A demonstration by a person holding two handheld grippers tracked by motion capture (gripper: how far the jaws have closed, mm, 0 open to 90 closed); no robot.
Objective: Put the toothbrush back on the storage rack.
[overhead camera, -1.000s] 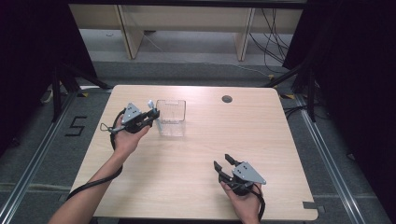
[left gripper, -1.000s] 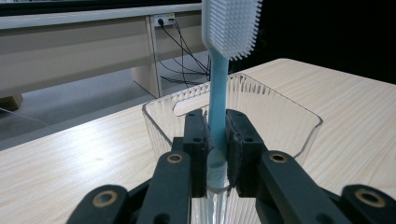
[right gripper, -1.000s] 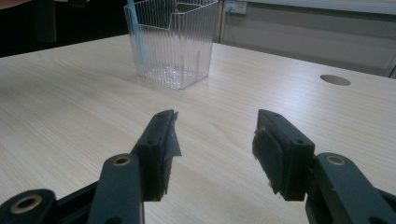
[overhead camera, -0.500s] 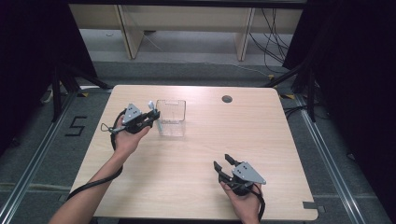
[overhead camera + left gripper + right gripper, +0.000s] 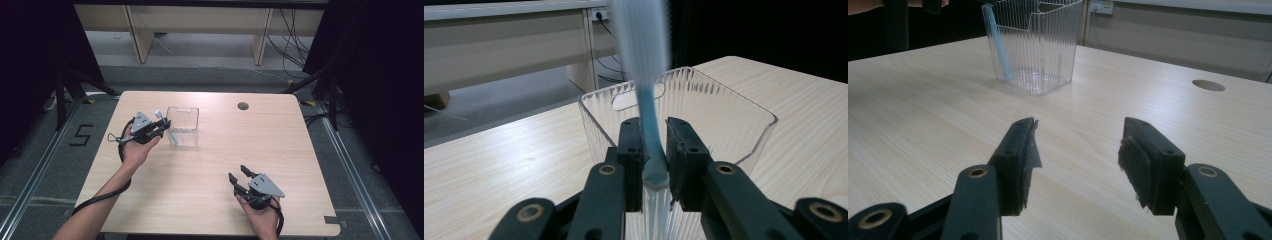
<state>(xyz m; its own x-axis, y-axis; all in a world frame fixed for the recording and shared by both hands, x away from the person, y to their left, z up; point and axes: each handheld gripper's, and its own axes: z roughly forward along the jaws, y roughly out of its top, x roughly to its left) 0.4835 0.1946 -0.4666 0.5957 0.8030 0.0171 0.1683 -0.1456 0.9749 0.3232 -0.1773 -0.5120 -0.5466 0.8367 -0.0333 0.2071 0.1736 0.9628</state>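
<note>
Right now the table [image 5: 210,165] carries a clear ribbed bin [image 5: 183,126] toward its eleven o'clock corner, with a round hole [image 5: 243,106] in the tabletop at about one o'clock. Your left gripper [image 5: 161,125] sits just at the bin's nine o'clock side, clenched on a blue toothbrush [image 5: 649,107] whose lower end slants down against the bin's near wall. Your right gripper [image 5: 240,174] rests well apart at five o'clock, jaws spread wide with nothing between them.
</note>
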